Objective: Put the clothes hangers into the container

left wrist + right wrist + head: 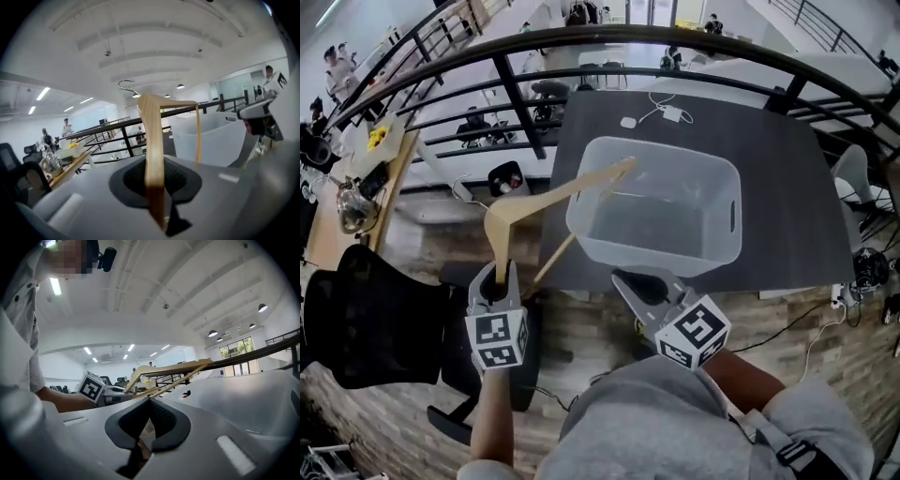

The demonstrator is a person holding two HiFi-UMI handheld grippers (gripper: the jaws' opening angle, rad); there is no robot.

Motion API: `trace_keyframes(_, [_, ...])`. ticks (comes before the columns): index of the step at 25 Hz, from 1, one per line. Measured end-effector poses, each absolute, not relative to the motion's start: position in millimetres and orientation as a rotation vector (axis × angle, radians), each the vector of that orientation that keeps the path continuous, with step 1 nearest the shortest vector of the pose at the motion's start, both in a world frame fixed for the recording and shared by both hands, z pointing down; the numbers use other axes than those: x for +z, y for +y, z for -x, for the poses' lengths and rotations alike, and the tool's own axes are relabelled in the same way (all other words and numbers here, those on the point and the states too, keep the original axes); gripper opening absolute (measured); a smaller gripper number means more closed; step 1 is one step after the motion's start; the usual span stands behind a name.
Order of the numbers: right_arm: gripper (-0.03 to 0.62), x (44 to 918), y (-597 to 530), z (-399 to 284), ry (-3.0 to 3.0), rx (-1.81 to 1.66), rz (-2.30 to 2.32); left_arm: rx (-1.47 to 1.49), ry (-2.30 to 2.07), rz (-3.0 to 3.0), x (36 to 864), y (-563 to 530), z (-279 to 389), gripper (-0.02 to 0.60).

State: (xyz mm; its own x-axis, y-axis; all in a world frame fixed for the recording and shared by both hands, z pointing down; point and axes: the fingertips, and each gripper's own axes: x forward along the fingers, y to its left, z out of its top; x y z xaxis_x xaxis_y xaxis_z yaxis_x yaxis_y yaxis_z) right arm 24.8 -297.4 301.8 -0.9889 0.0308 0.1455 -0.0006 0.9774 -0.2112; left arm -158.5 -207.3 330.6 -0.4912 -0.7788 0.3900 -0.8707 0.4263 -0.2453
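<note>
One wooden hanger (553, 195) is in play.

Head view: the left gripper (499, 277) clamps the end of one arm. The hanger slants up-right, and its far tip reaches over the left rim of the container (712, 248). The container sits on the dark table (787, 187), at the near edge twd the near-left corner. The right gripper (624, 281) is just off that near edge below the container's near wall, jaws pinched together w/ nothing in them. A black chair (366, 319) is left of the table, a railing (581, 37) arcs past the far edge, and a white charger (672, 113) + cable lie by the far edge. Both forearms come up from the bottom, the right one angled inward.

Left gripper view: the pads grip the hanger's wooden arm, which rises straight up btwn them. The metal hook (125, 84) is at top. The container is just behind at right, w/ the right gripper by it.

Right gripper view: the pads meet, empty. The hanger crosses beyond the tips, and the left gripper's marker cube is at left. The container wall fills the right side.
</note>
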Motion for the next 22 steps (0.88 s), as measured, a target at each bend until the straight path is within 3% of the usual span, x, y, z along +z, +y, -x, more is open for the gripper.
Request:
trace_keyframes(8, [-0.001, 313, -347, -47, -2.979, 0.407, -0.006, 0.952, -2.156, -1.727, 320, -336, 124, 0.057])
trace_keyframes(16, [-0.002, 324, -372, -57, -2.977, 0.55, 0.05, 1.652, -1.806, -1.76, 342, -429, 91, 0.058])
trace_keyframes(22, [-0.002, 325, -380, -76, -2.978, 0.599, 0.114, 1.756, -1.562, -1.704, 392, -474, 60, 0.058])
